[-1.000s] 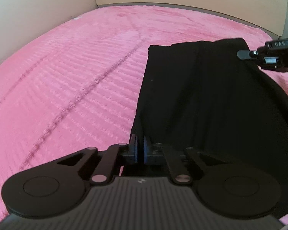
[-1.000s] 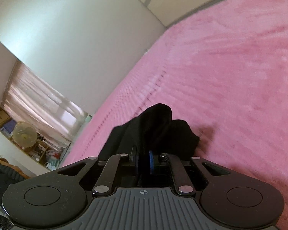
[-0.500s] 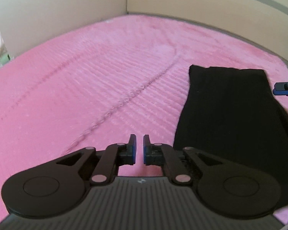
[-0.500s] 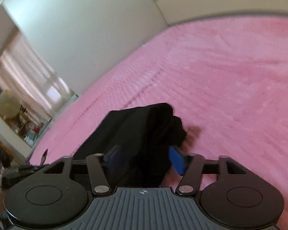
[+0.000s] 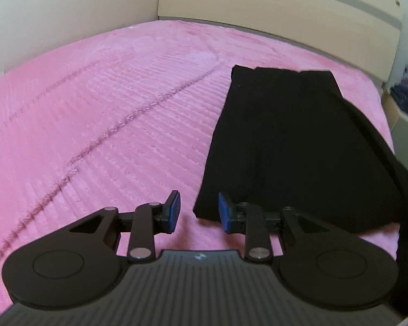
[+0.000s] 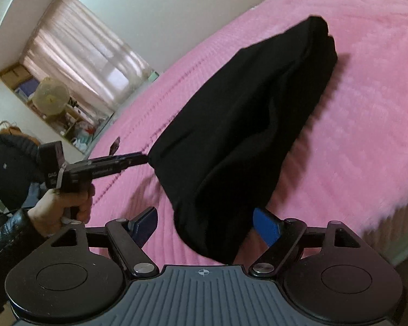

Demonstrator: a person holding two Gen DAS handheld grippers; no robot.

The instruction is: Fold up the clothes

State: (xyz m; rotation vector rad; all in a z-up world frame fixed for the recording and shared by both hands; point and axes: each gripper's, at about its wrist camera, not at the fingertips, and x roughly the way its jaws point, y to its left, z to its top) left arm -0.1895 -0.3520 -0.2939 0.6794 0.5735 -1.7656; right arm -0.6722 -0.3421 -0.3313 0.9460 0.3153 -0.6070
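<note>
The left hand-held gripper point(image 5: 198, 213) is released: its two blue pads point(image 5: 174, 212) stand well apart and hold nothing. In the left wrist view it sits at the lower middle of the frame, and the near corner of the black garment point(image 5: 291, 146) lies just between and behind its fingers. I cannot tell if the right pad touches the cloth. The garment is folded into a long dark shape on the right half of this frame, flat on the pink bed point(image 5: 108, 114), with its far edge near the pale headboard point(image 5: 280, 2) at the top.

The right hand-held gripper point(image 6: 205, 225) is also released, and wider: its pads point(image 6: 266, 226) are far apart at the lower middle of the right wrist view, empty. The garment's near end point(image 6: 231, 141) hangs between them, close to the right pad, but the fingers do not press it.

In this same view, at the left edge, a hand point(image 6: 59, 209) in a dark sleeve point(image 6: 5, 233) holds the left tool, and its tip reaches to the garment's left corner. A curtained window point(image 6: 76, 51) is at the upper left.
</note>
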